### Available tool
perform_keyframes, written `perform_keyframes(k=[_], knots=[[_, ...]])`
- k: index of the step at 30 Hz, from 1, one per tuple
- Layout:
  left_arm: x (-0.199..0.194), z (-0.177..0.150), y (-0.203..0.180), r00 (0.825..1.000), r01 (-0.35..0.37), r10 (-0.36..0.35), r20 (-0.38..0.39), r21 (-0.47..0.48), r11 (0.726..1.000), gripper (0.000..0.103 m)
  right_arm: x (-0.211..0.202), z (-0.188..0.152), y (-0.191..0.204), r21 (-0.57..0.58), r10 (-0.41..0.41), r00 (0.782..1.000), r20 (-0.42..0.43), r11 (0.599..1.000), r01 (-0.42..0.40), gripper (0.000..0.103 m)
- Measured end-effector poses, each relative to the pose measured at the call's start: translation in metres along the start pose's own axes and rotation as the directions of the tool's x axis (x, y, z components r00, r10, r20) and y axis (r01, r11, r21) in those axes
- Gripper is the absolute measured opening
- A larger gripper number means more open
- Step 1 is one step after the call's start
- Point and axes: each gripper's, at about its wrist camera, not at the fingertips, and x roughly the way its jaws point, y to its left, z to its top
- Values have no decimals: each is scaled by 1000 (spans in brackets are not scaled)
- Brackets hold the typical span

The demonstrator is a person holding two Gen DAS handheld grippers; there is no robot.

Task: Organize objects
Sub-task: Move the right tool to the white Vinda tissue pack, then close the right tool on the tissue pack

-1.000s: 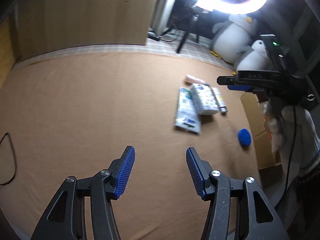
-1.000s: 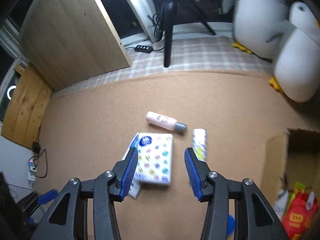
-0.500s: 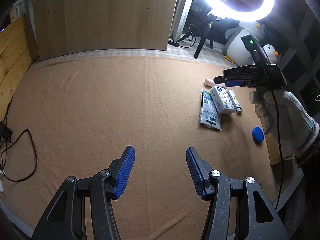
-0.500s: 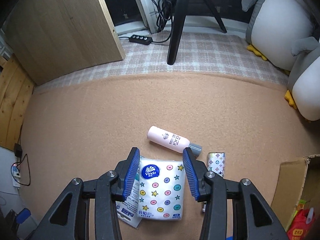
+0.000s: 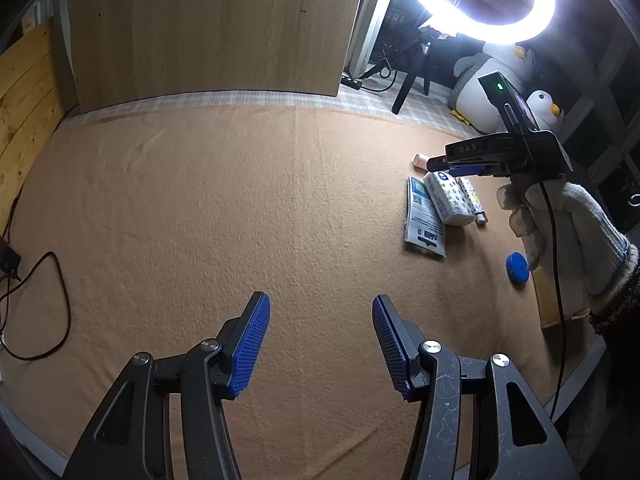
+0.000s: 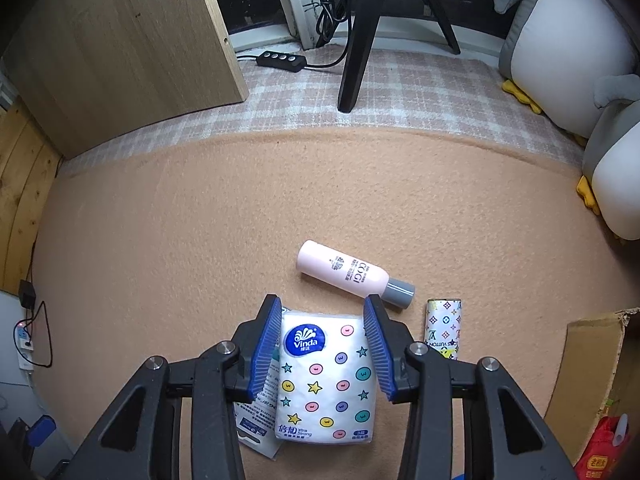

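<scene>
Tan felt blanket (image 6: 200, 240) covers the floor under both tools. Nearest in the right wrist view, the right gripper (image 6: 324, 344) straddles the tissue pack (image 6: 326, 376), its blue pads at the pack's two sides and seemingly touching, though a firm pinch cannot be confirmed. Beneath the pack's left edge lies a flat wipes packet (image 6: 256, 424). Just right lies a patterned tube (image 6: 443, 328); beyond, a pink bottle (image 6: 344, 272). The left gripper (image 5: 320, 340) hangs spread over bare blanket, well apart from the cluster.
</scene>
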Motion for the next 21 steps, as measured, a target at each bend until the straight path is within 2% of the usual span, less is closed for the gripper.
perform_keyframes(k=[9,16,21], knots=[[4,2,-8,1000,21,-21,-6,-1,1000,57,-5,-18,-8,32,48,999,-25,998,-48,39],[10,5,-20,999,44,-44,-17,22,999,57,-17,-57,-22,124,135,991,-9,983,-133,39],[18,6,-31,997,68,-67,-35,39,997,57,-26,-85,-20,139,161,987,-1,977,-159,38]])
